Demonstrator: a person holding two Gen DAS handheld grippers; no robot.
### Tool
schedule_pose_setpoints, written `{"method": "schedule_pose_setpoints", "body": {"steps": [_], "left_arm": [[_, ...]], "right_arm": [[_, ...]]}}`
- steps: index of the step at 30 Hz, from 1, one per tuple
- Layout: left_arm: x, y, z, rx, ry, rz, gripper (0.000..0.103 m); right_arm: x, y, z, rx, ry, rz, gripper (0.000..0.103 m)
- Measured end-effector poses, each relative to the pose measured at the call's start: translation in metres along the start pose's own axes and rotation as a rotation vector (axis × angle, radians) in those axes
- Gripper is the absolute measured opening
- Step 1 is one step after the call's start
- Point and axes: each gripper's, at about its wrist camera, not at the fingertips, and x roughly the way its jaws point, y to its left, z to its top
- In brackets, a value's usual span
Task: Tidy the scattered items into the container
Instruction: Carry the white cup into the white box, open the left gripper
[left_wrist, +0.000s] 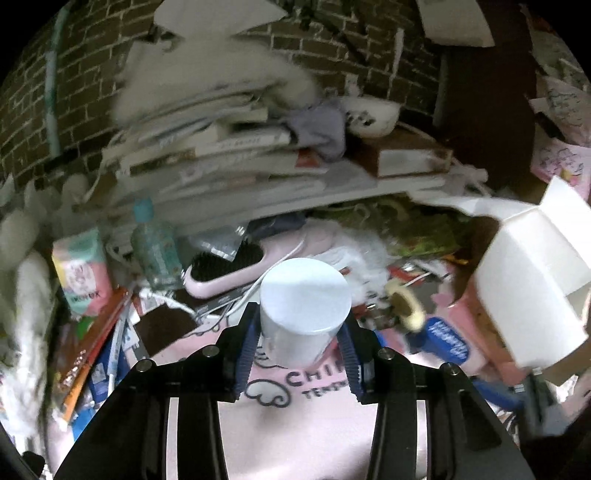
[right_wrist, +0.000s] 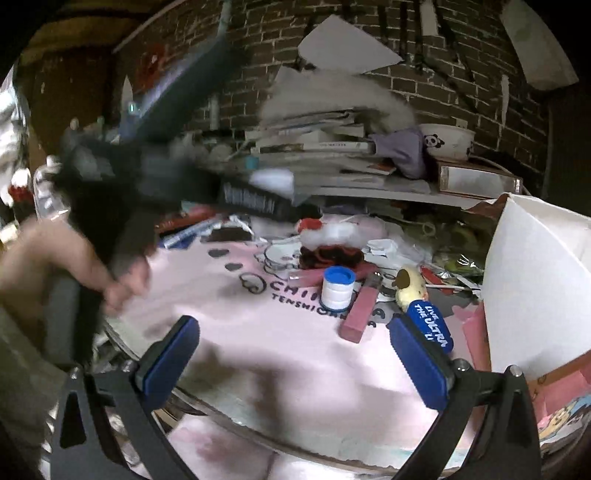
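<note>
My left gripper (left_wrist: 299, 328) is shut on a white round jar (left_wrist: 304, 306) and holds it above the pink mat (left_wrist: 295, 435). In the right wrist view the left gripper (right_wrist: 258, 188) is a dark blur at upper left with the white jar (right_wrist: 271, 179) at its tip. My right gripper (right_wrist: 291, 354) is open and empty low over the pink mat (right_wrist: 258, 332). A white cardboard box (right_wrist: 535, 288) stands open at the right; it also shows in the left wrist view (left_wrist: 532, 280). On the mat lie a blue-capped small jar (right_wrist: 337, 288), a pink bar (right_wrist: 364, 310) and a blue tube (right_wrist: 430, 326).
A yellow plush toy (right_wrist: 410, 288) and a red-white-black fuzzy item (right_wrist: 325, 243) lie near the mat's far edge. A pink hairbrush (left_wrist: 236, 266), a bottle (left_wrist: 153, 247), a tape roll (left_wrist: 404, 306) and a tissue pack (left_wrist: 83, 273) lie beyond. Stacked books (right_wrist: 325, 147) and a panda bowl (right_wrist: 447, 138) sit behind.
</note>
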Motion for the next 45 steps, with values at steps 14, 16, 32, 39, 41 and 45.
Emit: {"method": "schedule_pose_setpoints", "body": {"steps": [14,16,32,39,41,45], "left_arm": [[-0.030,-0.076,0.043,0.140,-0.020,-0.214,0.037],[-0.031,-0.091,0.050,0.164,-0.020,-0.249,0.037],[0.015,-0.206,0.079,0.338,0.238,-0.457,0.037],[0.045,-0.237,0.078,0.391,0.375,-0.452,0.037],[0.053,-0.242,0.076,0.403,0.409,-0.446,0.037],[0.067,-0.247,0.070,0.420,0.473,-0.424,0.037]], "right_arm": [[0.020,-0.016,-0.015,0.093,0.082,-0.042,0.103],[0.023,-0.017,-0.017,0.088,0.095,-0.040,0.103],[0.031,-0.030,-0.030,0.117,0.099,-0.034,0.103],[0.028,-0.029,-0.034,0.124,0.052,-0.037,0.103],[0.028,-0.029,-0.035,0.124,0.045,-0.037,0.103],[0.027,-0.029,-0.036,0.119,0.034,-0.034,0.103]]}}
